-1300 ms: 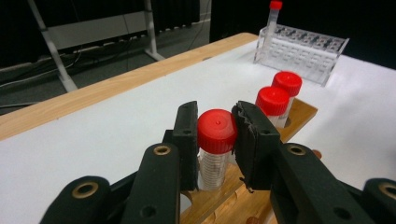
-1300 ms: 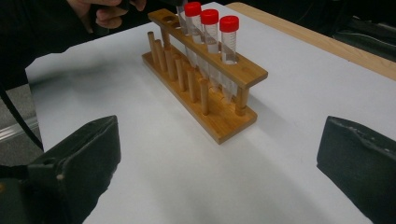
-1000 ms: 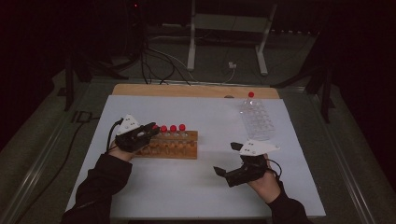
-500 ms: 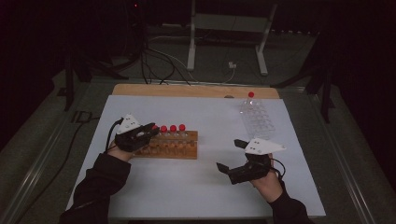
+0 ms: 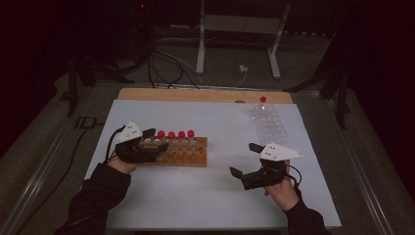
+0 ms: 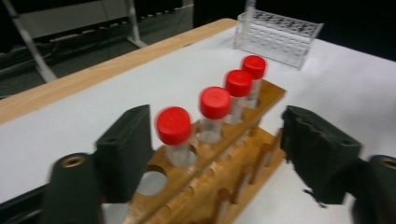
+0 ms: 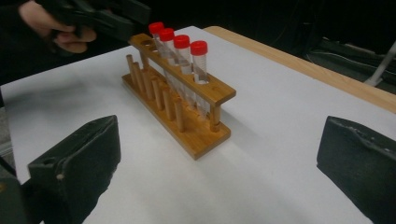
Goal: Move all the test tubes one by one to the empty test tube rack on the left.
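A wooden tube rack (image 5: 182,154) lies left of the table's middle and holds several clear tubes with red caps (image 5: 176,134) in a row. My left gripper (image 5: 156,139) is at the rack's left end. Its jaws have just been opening and stand open on either side of the rack (image 6: 243,158). The nearest tube (image 6: 173,125) stands between them, close to the left jaw, with no pad pressing on it. My right gripper (image 5: 243,159) hovers open to the right of the rack with nothing in it, facing the rack (image 7: 187,107).
A clear plastic rack (image 5: 269,122) stands at the back right with one red-capped tube (image 5: 263,99) at its far end. The white mat (image 5: 205,205) covers the table, with a wooden edge (image 5: 195,94) behind. One rack hole (image 6: 149,183) nearest my left gripper is empty.
My left gripper's jaws have opened off the leftmost tube, which stays standing in the wooden rack, its cap now uncovered. The right gripper has barely shifted.
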Tool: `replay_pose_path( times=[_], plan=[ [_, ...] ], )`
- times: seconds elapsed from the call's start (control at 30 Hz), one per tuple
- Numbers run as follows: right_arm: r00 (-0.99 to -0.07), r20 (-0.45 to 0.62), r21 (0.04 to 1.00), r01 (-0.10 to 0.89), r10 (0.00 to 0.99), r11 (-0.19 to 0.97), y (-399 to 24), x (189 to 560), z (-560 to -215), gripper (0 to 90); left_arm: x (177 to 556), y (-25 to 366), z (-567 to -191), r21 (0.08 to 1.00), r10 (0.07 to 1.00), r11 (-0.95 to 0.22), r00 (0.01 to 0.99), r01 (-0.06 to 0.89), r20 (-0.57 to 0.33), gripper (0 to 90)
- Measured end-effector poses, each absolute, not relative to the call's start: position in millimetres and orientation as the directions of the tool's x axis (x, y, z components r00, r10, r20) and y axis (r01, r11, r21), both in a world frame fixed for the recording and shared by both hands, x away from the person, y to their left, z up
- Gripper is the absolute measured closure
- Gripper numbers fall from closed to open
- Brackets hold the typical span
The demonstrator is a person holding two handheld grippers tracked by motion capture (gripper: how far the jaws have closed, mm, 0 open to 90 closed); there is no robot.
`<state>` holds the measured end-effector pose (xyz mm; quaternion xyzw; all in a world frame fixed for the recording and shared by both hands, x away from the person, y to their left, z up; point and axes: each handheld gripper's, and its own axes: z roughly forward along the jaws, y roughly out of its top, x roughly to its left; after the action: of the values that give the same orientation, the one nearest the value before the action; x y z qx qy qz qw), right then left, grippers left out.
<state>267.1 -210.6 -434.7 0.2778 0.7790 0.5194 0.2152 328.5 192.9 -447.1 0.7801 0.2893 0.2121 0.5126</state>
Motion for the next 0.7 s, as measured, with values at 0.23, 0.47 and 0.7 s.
replay_pose_path(
  times=[0.23, 0.47, 0.7],
  plan=[
    [-0.752, -0.055, 0.921, 0.216, 0.657, 0.324, -212.1, 272.1, -433.5, 0.0, 313.4, 195.2, -451.3, 0.919, 0.605, -0.319, 0.796, 0.231, 0.010, 4.7],
    [-0.737, -0.057, 0.921, 0.220, 0.674, 0.320, -215.9, 285.0, -431.0, 0.0, 303.1, 195.9, -457.6, 0.920, 0.587, -0.334, 0.809, 0.207, 0.031, 1.4],
    [-0.677, -0.057, 0.920, 0.250, 0.734, 0.302, -227.2, 303.6, -429.5, 0.0, 299.9, 200.3, -457.9, 0.924, 0.592, -0.323, 0.806, 0.205, 0.028, 1.4]
  ],
)
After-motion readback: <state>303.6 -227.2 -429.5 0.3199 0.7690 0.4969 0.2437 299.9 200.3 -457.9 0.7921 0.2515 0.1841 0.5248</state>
